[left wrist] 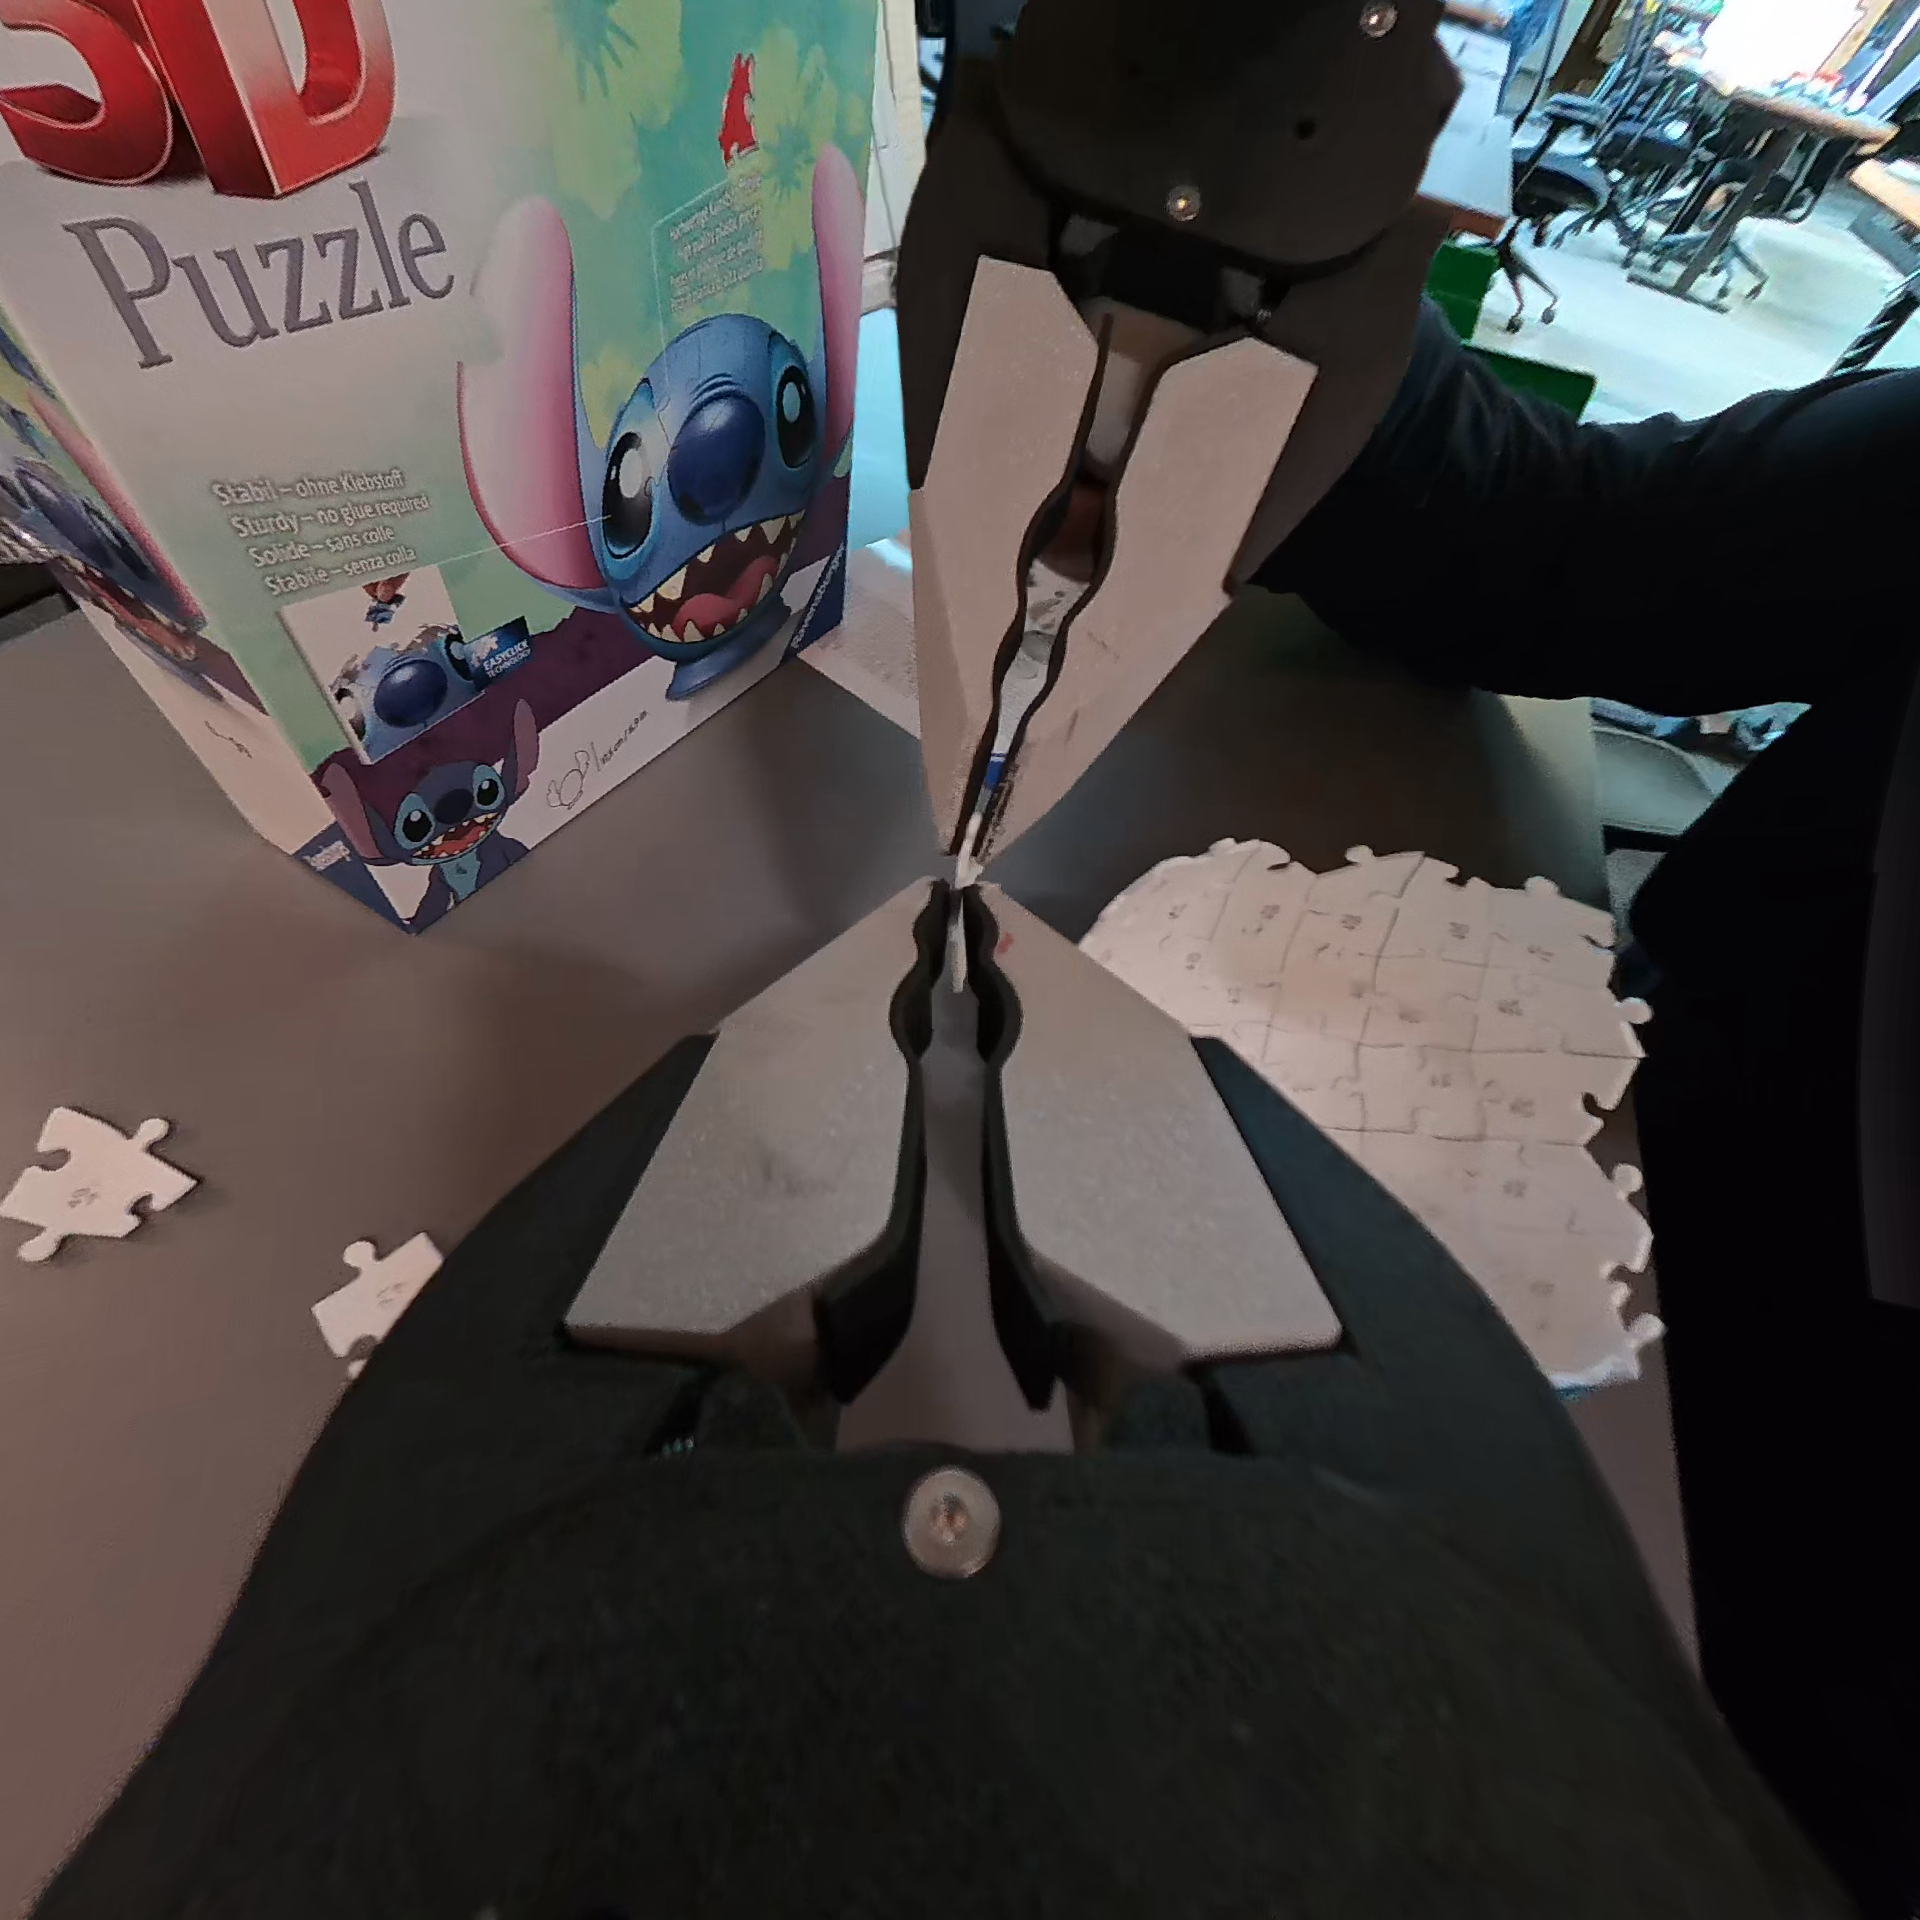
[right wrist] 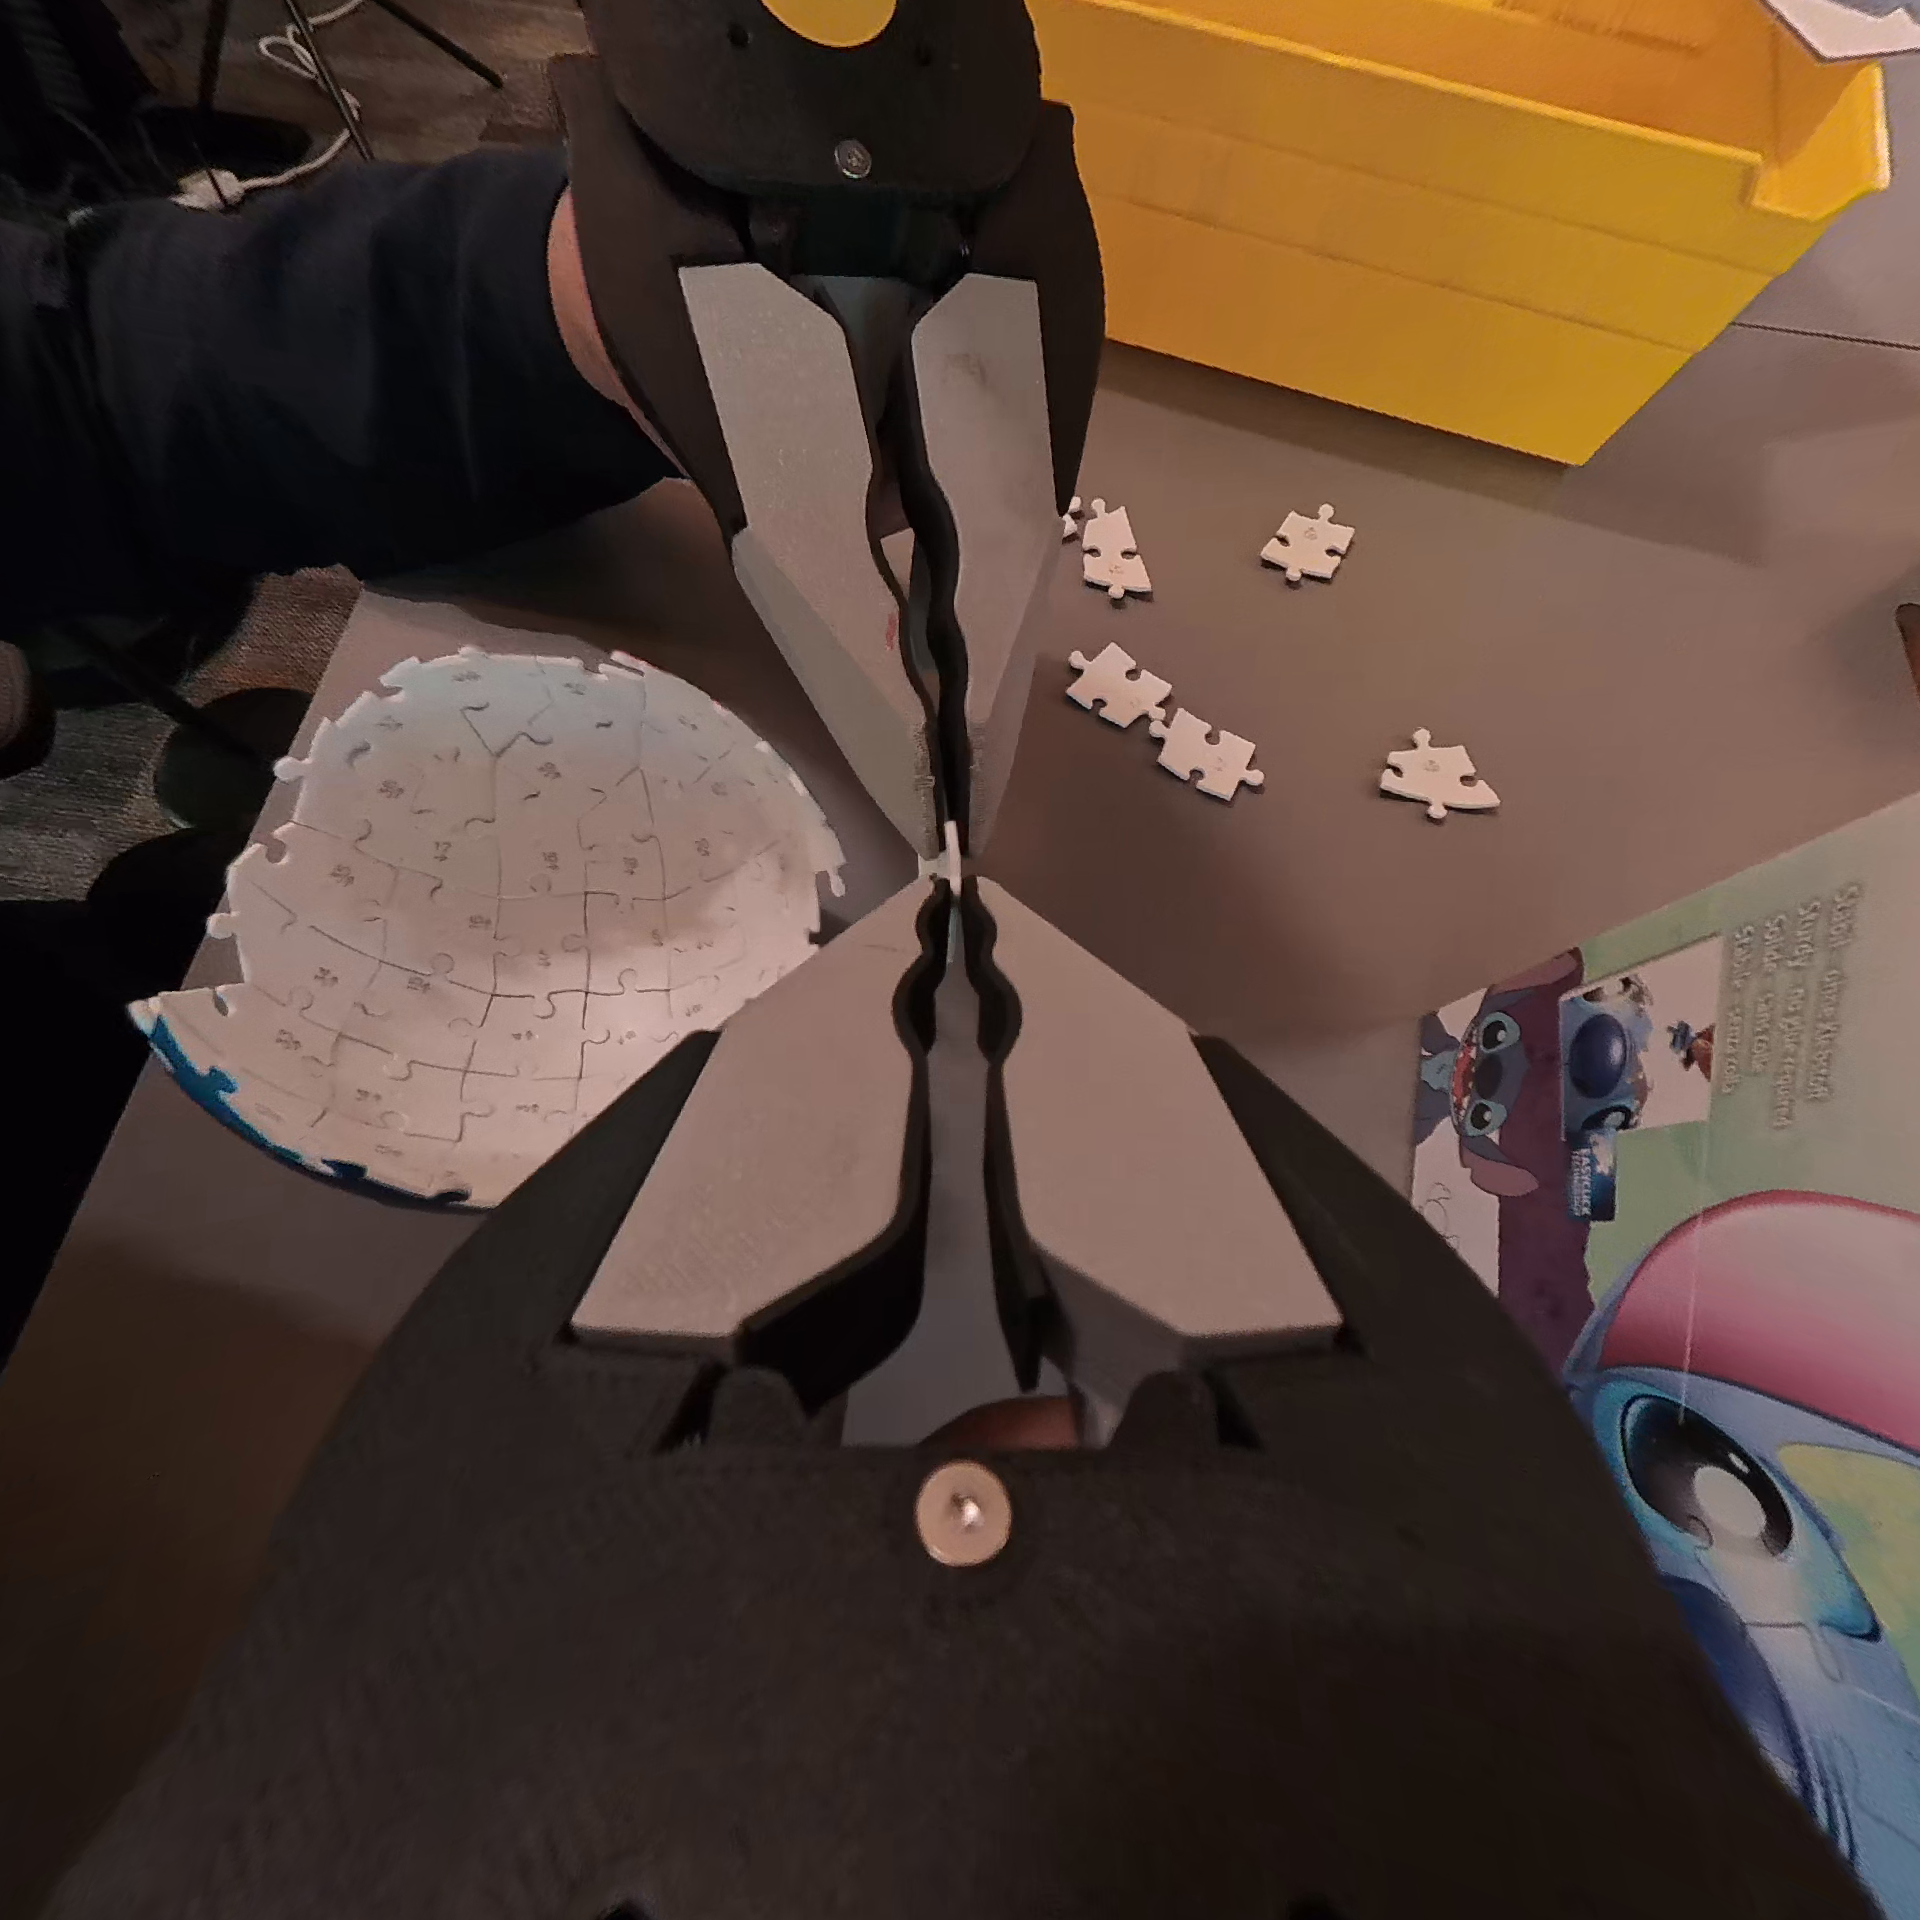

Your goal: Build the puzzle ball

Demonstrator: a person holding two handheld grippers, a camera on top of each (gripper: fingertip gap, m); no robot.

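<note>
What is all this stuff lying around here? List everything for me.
Half-built puzzle ball: one, white inside, blue outside, on the table beside the grippers.
Loose puzzle pieces: five clearly seen in the right wrist view, white side up, on the table.
Held puzzle piece: at least one, white, edge-on where the two grippers' tips meet.
Puzzle box: one, green and blue, standing on the table.
Yellow bin: one, at the table's far side.
Table: one, grey.
Left gripper: one, black and grey, shut on the piece.
Right gripper: one, black and grey, shut on it too.
Sleeve: dark, behind the left gripper.
</note>
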